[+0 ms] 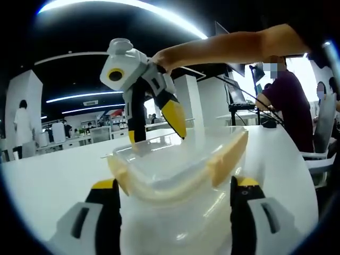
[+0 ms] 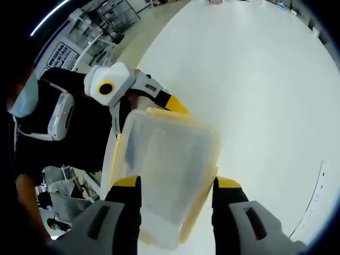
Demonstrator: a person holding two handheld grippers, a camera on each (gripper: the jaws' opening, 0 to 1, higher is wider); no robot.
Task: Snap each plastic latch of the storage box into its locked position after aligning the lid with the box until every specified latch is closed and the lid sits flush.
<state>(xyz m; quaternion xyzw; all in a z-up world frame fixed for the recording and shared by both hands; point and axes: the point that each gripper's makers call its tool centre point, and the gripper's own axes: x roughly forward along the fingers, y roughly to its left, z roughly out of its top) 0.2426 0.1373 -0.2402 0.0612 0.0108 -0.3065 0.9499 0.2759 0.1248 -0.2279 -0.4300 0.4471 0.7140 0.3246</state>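
A clear plastic storage box (image 1: 175, 175) with its clear lid (image 2: 170, 159) on and pale yellow latches (image 1: 227, 159) rests on the white table (image 1: 48, 186). My left gripper (image 1: 175, 196) clasps the box's near end, one jaw against each side wall. In the right gripper view the left gripper (image 2: 151, 103) shows at the box's far end, one yellow fingertip (image 2: 175, 103) at the rim. My right gripper (image 1: 158, 127) comes down from above at the box's far edge, jaws apart, tips at the lid. In its own view the right gripper (image 2: 175, 188) straddles the lid from above.
The white table (image 2: 265, 79) stretches wide to the right of the box. A person (image 1: 289, 101) sits at the table's far right near a laptop stand (image 1: 241, 103). Shelves and desks (image 1: 79, 133) line the room behind. A person's dark sleeve (image 2: 79, 133) is beside the box.
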